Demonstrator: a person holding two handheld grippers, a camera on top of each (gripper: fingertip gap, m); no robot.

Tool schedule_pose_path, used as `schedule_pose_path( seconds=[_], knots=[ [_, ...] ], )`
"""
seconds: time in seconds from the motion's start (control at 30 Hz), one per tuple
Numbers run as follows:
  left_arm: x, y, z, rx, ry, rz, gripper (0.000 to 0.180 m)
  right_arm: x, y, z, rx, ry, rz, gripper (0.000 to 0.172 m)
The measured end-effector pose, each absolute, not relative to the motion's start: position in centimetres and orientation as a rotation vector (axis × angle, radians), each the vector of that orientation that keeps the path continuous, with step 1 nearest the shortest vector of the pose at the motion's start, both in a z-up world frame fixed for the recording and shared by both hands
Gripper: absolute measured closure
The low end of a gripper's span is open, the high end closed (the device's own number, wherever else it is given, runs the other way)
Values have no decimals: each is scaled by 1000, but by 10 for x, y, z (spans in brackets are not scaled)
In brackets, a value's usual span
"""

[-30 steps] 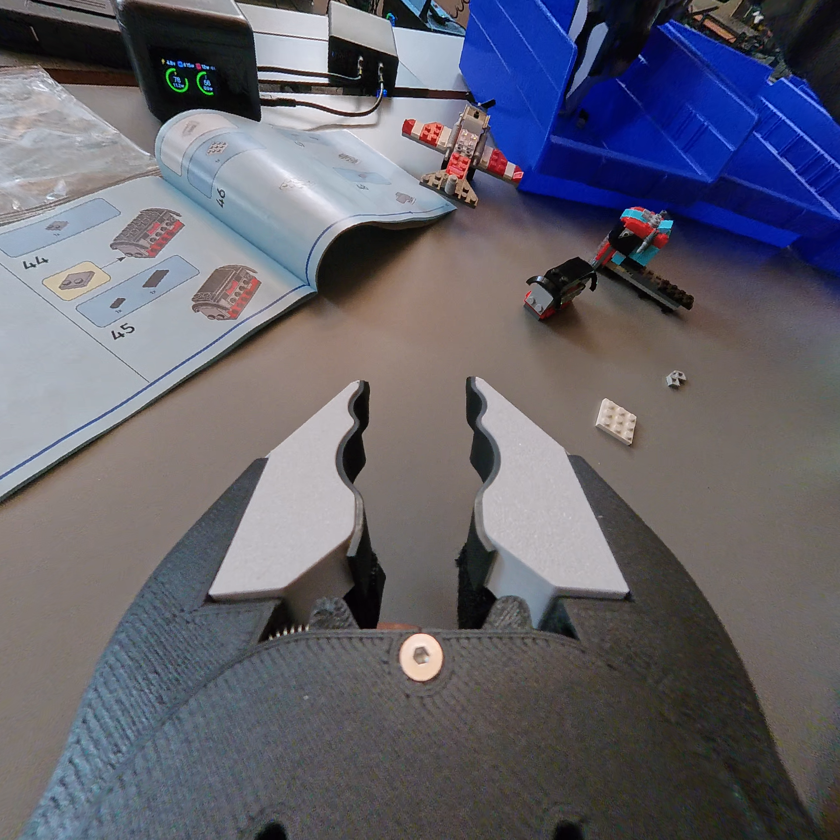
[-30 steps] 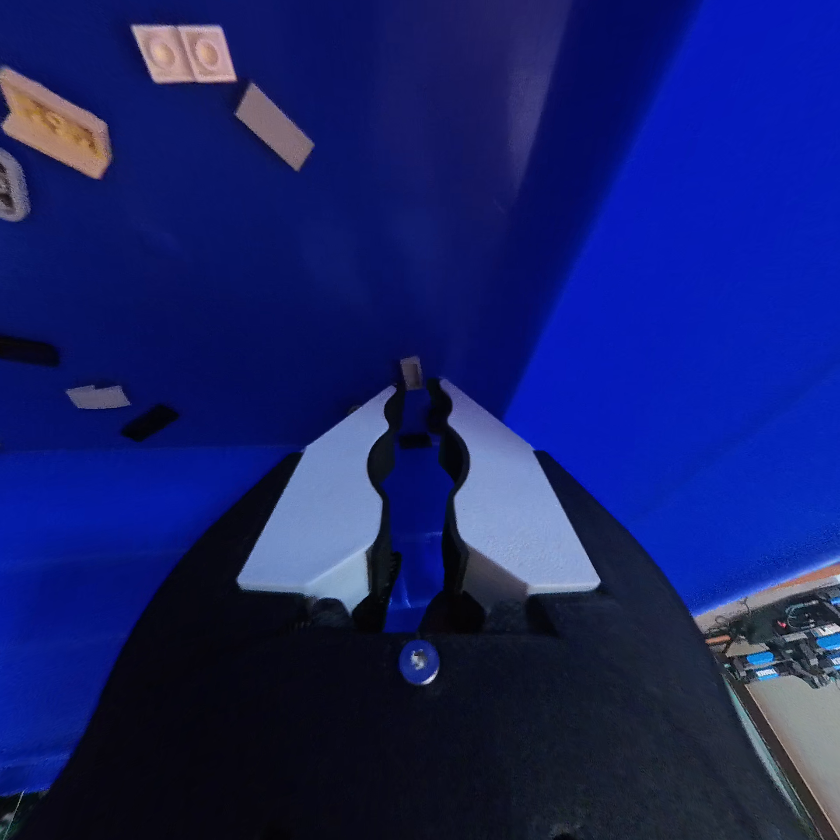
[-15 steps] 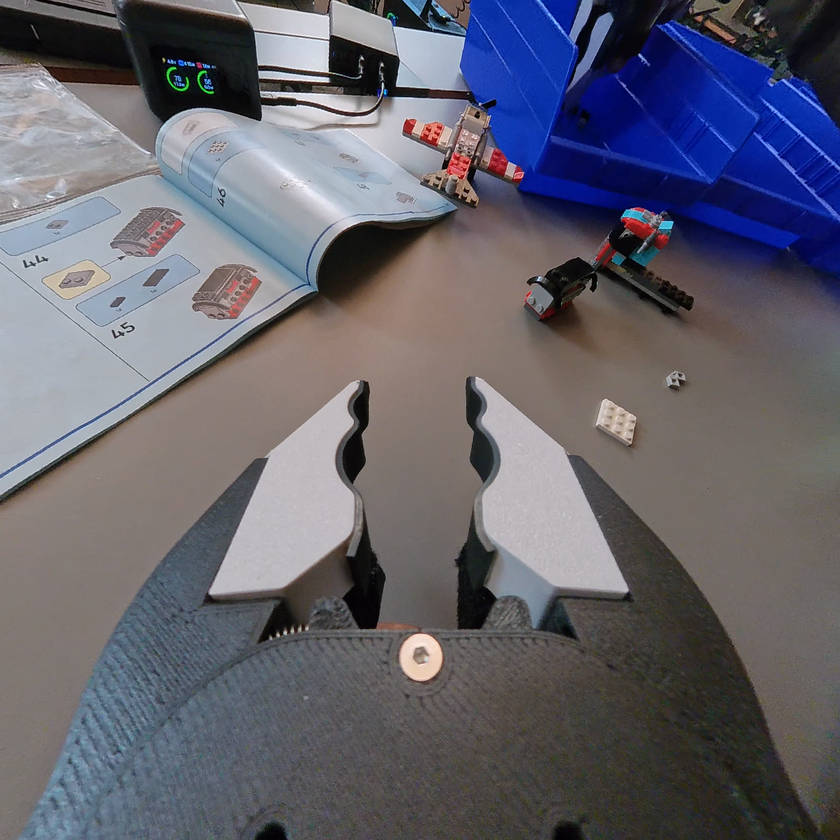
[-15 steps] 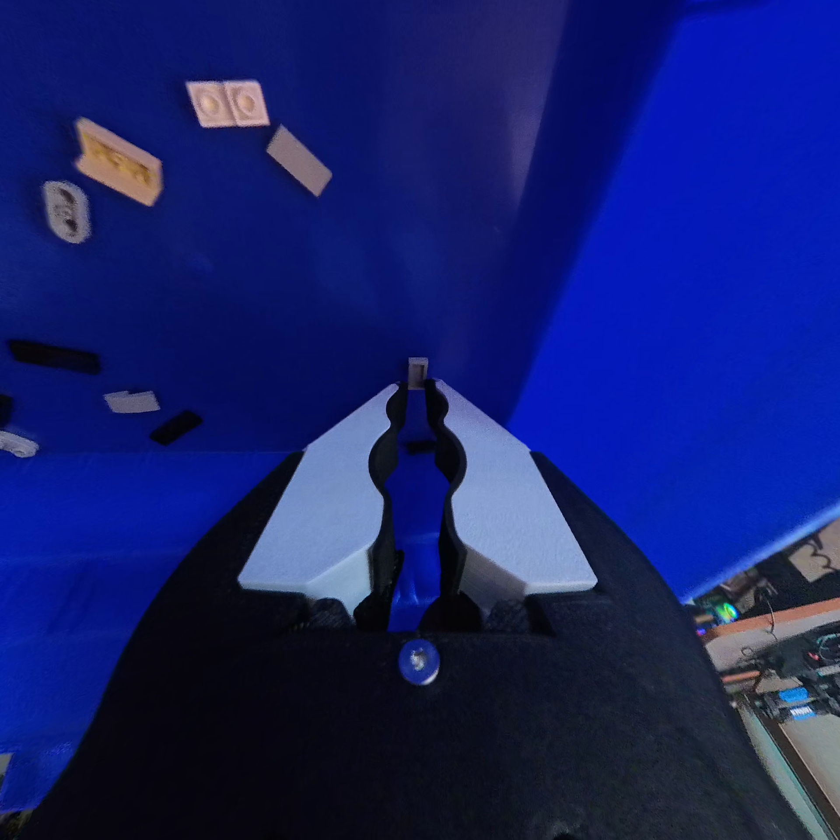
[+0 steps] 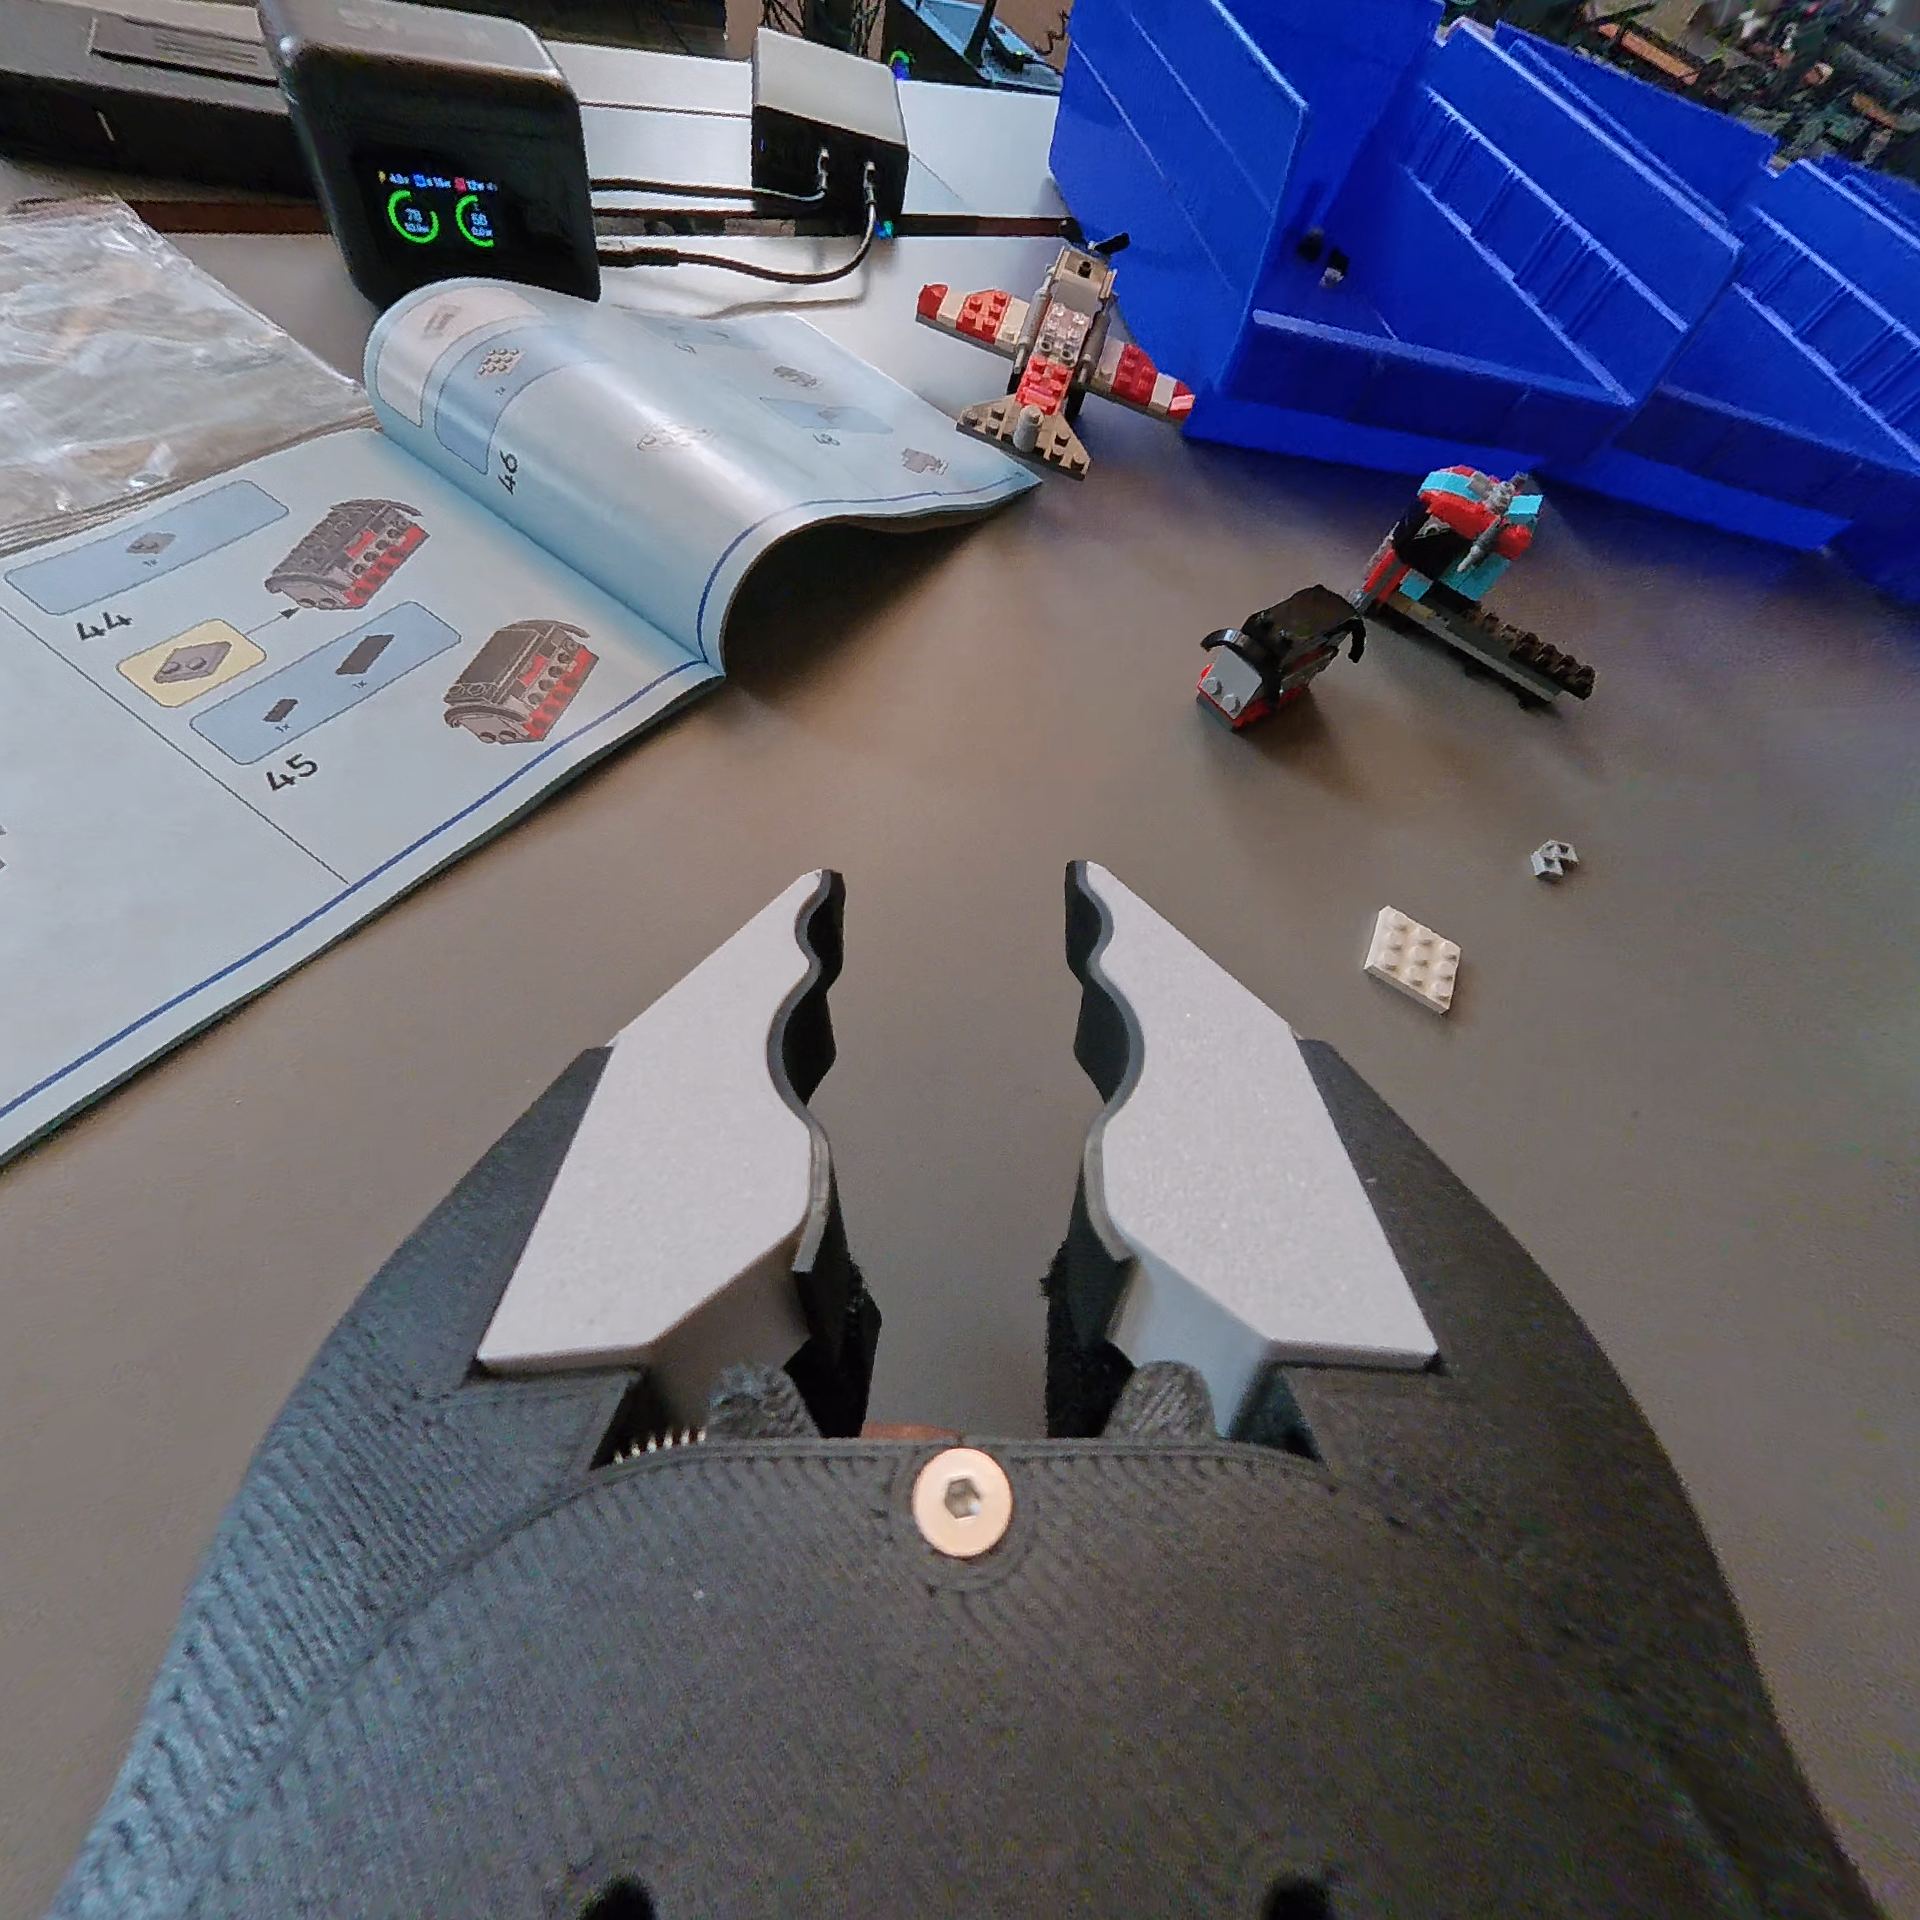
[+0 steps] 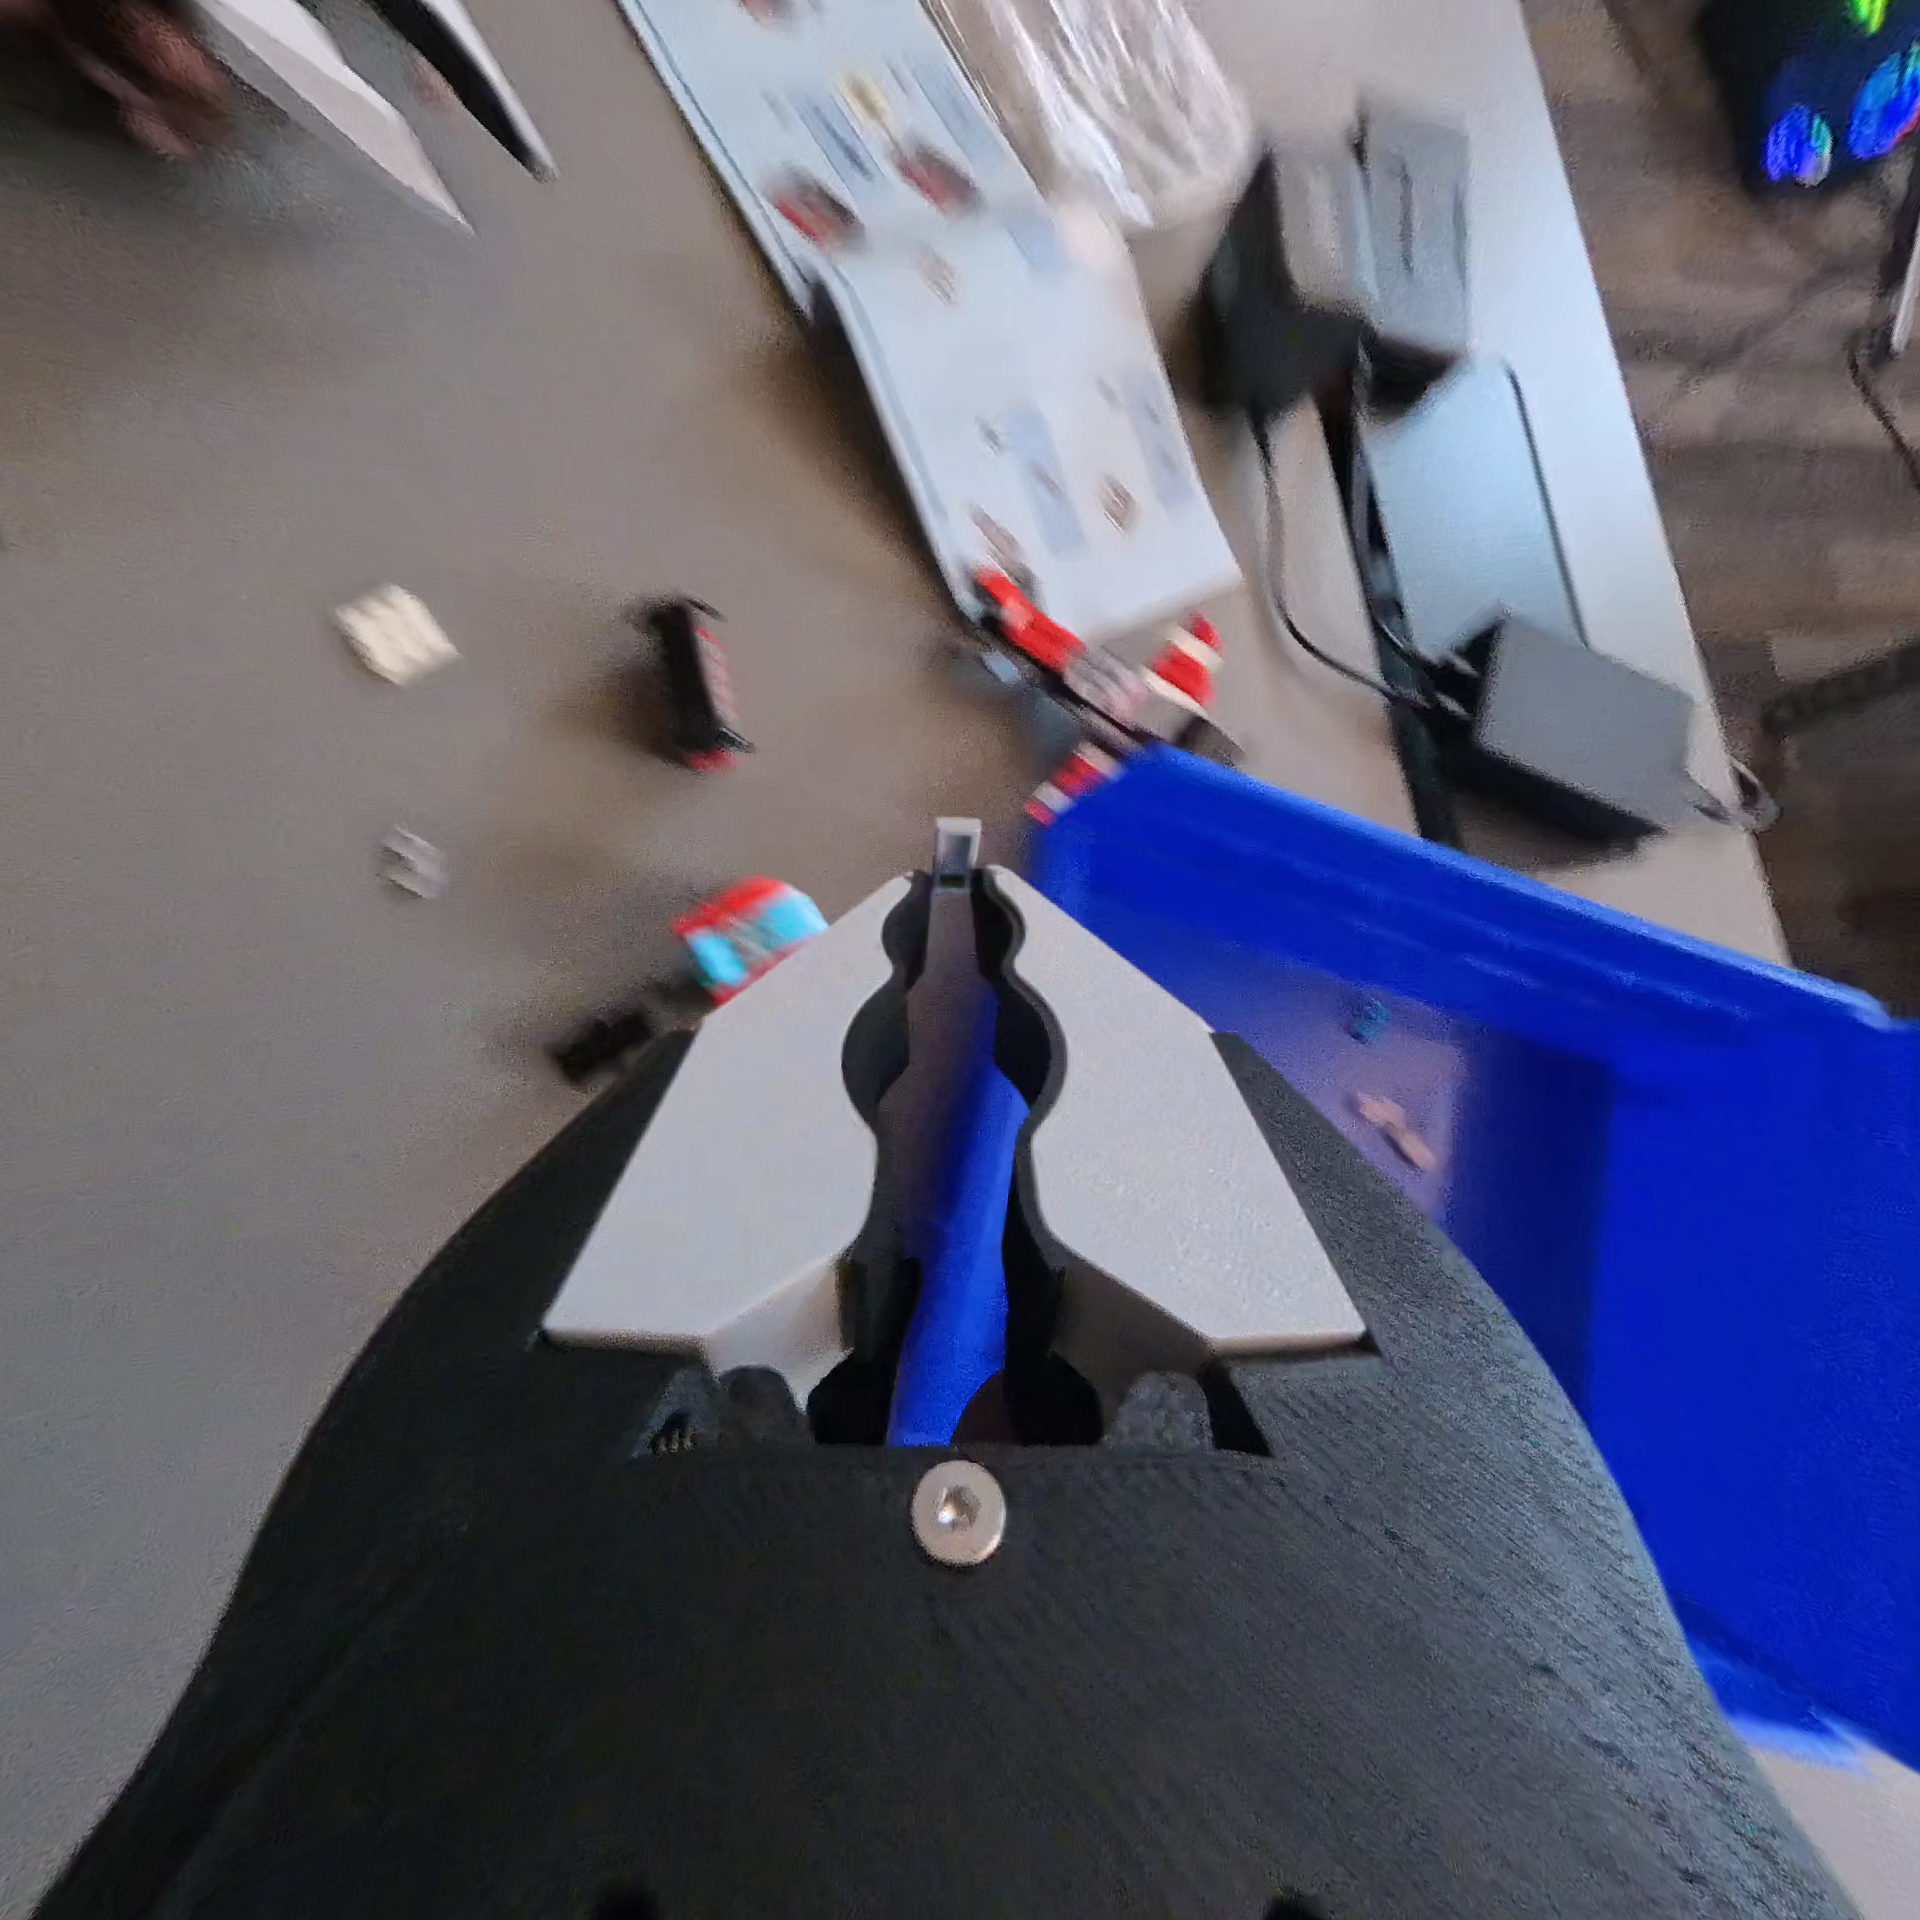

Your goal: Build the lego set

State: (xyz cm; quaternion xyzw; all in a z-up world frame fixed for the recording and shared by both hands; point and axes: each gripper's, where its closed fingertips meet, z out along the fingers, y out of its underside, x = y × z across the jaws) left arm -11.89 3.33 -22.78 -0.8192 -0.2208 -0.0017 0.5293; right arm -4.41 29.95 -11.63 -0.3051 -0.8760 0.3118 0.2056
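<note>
My left gripper (image 5: 951, 883) is open and holds nothing, low over the bare brown table (image 5: 935, 748). A white studded plate (image 5: 1413, 958) and a tiny grey piece (image 5: 1553, 860) lie to its right. My right gripper (image 6: 956, 878) is shut on a small pale grey brick piece (image 6: 957, 847) that sticks out past its fingertips. It hangs above the table beside the rim of a blue bin (image 6: 1455, 935). The right wrist view is blurred by motion. The left gripper's fingers (image 6: 343, 94) show at its top left.
An open instruction booklet (image 5: 312, 623) lies at the left with a clear plastic bag (image 5: 125, 353) behind it. A red and white brick plane (image 5: 1055, 364), a black and red build (image 5: 1273, 655) and a red and teal build (image 5: 1465, 540) stand before the blue bins (image 5: 1507, 260). Black devices with cables (image 5: 447, 177) sit at the back. The grippers' ends are close to 30 cm from one another. The white studded plate (image 5: 1413, 958) is closer to my left gripper, around 12 cm from its tips; the right tips are 25 cm off. Look for it in the right wrist view (image 6: 397, 635) too.
My right gripper has come up out of the blue bin with the small grey piece pinched in it and now looks over the table. My left gripper has not moved.
</note>
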Motion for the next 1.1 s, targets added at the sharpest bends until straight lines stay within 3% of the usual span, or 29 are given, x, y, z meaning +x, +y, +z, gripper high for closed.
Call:
schedule_pose_path(
  seconds=[0.13,0.37,0.8,1.1],
  knots=[
    [-114,35,-228,-1958,-508,-22,136,-3,215,-120,-852,-2316,1244,161],
    [-88,47,-221,-1933,-412,-160,136,12,130,-172,-1114,-2125,1665,161],
    [-83,51,-224,-1955,-398,-168,136,5,136,-241,-1350,-2218,1289,161],
    [-85,49,-222,-1933,-423,-177,136,-3,144,-218,-1476,-2044,1504,149]
  ],
)
